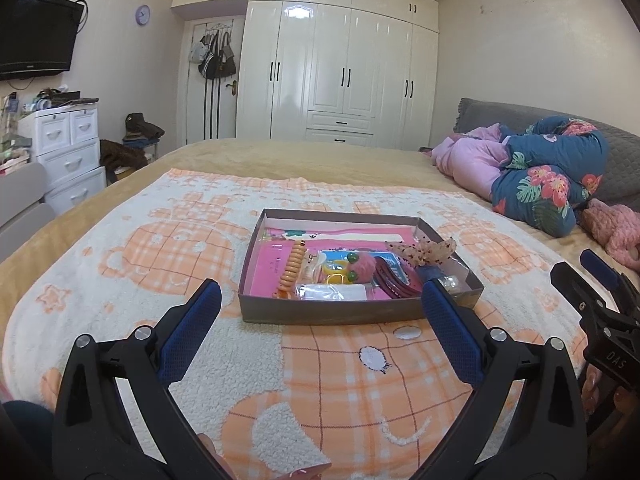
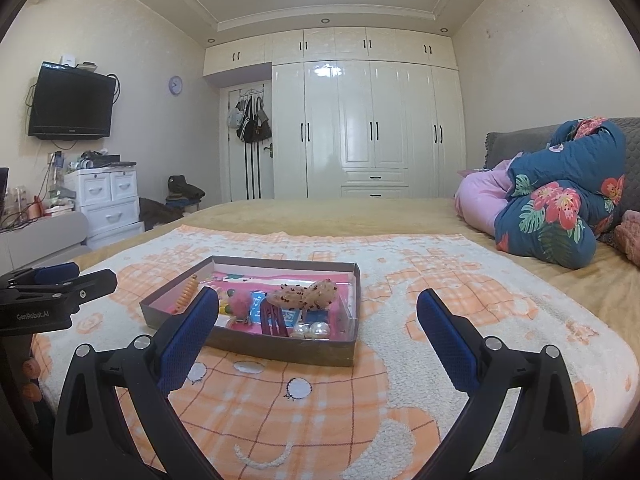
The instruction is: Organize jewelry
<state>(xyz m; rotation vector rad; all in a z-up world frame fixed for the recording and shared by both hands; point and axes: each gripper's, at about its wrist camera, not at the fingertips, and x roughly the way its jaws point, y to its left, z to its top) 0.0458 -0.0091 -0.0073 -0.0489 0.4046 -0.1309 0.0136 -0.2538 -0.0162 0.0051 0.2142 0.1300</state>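
Lay on peach-and-white plaid fleece blanket [image 1: 340,364]: shallow grey cardboard box [image 2: 280,350] of hair accessories, jewelry. Hovered before it, spread wide, holding nothing: black left gripper [image 1: 320,308], "GenRobot.AI" legible on its side; black right gripper [image 2: 318,320], "DAS". Contained: orange spiral hair tie [image 1: 291,270], pearl beads [image 2: 314,330].

The bed [image 2: 360,212] wears a tan cover, and spread across it lies a white-and-orange checked blanket [image 2: 460,280]. On the blanket sits a shallow brown box [image 2: 280,350], open-topped. Over on the right of the bed, straight on the tan cover, a bunched floral quilt [image 2: 560,208] and a pink one [image 2: 480,204] touch each other.
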